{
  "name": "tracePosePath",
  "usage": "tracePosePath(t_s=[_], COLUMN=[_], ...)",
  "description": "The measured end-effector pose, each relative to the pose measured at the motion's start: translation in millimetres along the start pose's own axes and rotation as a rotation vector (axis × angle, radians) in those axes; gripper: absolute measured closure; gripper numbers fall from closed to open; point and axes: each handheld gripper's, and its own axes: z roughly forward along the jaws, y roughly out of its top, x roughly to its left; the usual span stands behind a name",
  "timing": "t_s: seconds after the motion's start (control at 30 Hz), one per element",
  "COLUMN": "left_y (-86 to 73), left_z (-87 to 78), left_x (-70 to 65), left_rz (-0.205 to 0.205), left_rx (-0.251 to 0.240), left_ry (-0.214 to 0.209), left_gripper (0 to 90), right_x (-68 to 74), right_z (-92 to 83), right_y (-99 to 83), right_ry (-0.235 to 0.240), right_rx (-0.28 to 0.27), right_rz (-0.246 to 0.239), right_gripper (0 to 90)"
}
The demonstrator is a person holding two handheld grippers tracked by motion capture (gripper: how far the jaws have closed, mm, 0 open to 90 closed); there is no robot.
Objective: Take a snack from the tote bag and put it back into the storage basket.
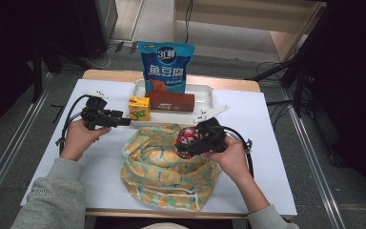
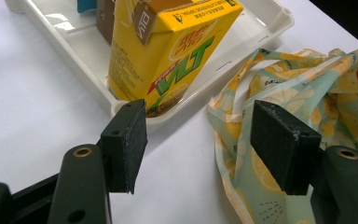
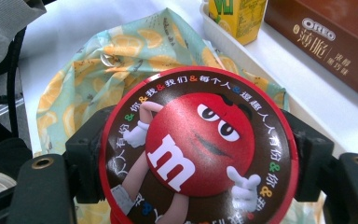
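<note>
My right gripper (image 1: 189,144) is shut on a round red M&M's tin (image 3: 198,149), holding it over the lemon-print cloth bag (image 1: 167,167) in the middle of the table; the tin (image 1: 187,137) hides the jaw tips. My left gripper (image 1: 124,121) stands open at the bag's upper left, its fingers (image 2: 126,144) empty and pointing at a yellow VLT drink carton (image 2: 168,51). That carton (image 1: 139,108) stands at the left end of a white tray (image 1: 205,93). The bag's edge (image 2: 307,121) lies just right of the left gripper's jaws.
The tray also holds a brown Oreo box (image 1: 170,101) and an upright blue snack pouch (image 1: 166,67) at the back. A white sheet (image 1: 262,157) covers the table; its right and left margins are bare. Cables trail from both grippers.
</note>
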Motion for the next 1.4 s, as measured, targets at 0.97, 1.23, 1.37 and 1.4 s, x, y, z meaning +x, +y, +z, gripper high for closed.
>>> tracePosePath(t_s=[0.97, 1.23, 1.37, 1.4], left_y=[-1.0, -3.6, -5.3, -5.7], left_z=[-2.5, -4.4, -6.6, -6.9], left_x=[-2.2, -1.4, -0.6, -0.4], left_rz=[0.017, 0.012, 0.004, 0.002], left_rx=[0.006, 0.003, -0.005, -0.007], left_ry=[-0.005, -0.010, -0.011, -0.013], left_gripper=[36.2, 36.1, 36.1, 36.1], right_x=[-15.6, -25.1, -30.9, -33.3], right_z=[-20.5, -23.1, -21.3, -20.3], right_y=[37.0, 44.6, 46.6, 46.8], right_ry=[-0.027, -0.035, -0.037, -0.038], right_rx=[-0.057, -0.067, -0.069, -0.069], right_rz=[-0.007, 0.008, 0.014, 0.012], right_gripper=[25.2, 25.2, 25.2, 25.2])
